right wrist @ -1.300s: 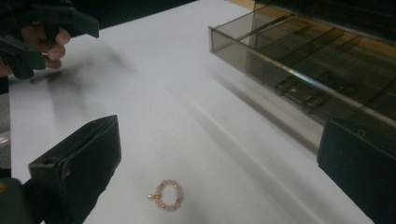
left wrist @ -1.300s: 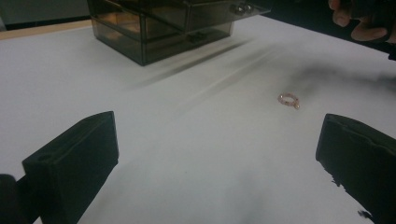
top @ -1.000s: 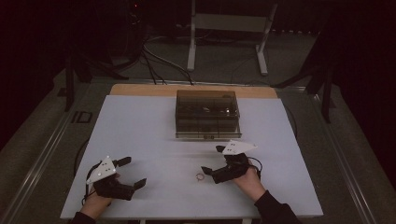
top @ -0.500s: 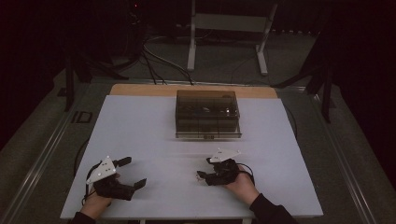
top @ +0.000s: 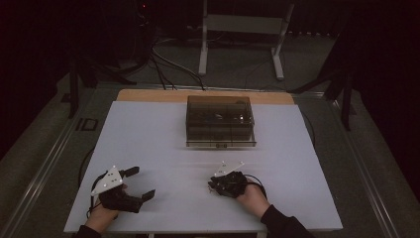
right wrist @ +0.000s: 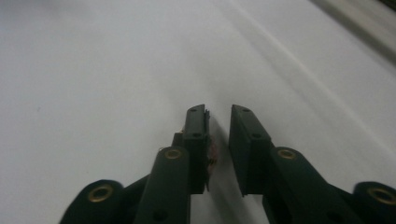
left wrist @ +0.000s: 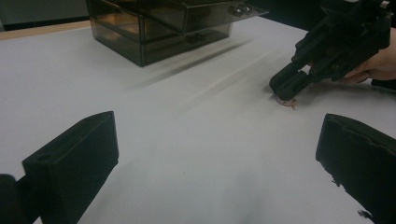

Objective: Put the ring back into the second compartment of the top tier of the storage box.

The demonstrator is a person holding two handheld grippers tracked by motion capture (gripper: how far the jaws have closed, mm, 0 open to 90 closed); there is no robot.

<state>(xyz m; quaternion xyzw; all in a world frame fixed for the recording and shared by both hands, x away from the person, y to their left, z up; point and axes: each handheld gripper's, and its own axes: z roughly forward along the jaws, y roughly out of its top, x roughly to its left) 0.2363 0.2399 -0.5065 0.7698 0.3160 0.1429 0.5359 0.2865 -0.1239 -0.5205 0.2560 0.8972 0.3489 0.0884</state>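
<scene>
A small pinkish ring (left wrist: pixel 287 104) lies on the white table (top: pixel 148 139), under the tips of my right gripper (top: pixel 213 186). In the left gripper view the right gripper (left wrist: pixel 284 91) points down at it, tips at the table top. The right gripper view shows my right gripper (right wrist: pixel 218 112) with its jaws just closing to a narrow gap. The ring (right wrist: pixel 212 154) sits against the inner face of the left jaw, and the other jaw stands clear of it. My left gripper (top: pixel 142 182) rests near the front left corner, jaws wide open and empty (left wrist: pixel 215 154).
A smoky transparent drawer box (top: pixel 220 121) stands at the middle back of the table, seen also as the box (left wrist: pixel 163 28) in the left gripper view. Cables trail off the table behind both hands. Stand legs and dark floor lie beyond the far edge.
My right gripper has moved left and down onto the spot where the ring lay, and its jaws have narrowed from wide to nearly closed. The left gripper has not moved.
</scene>
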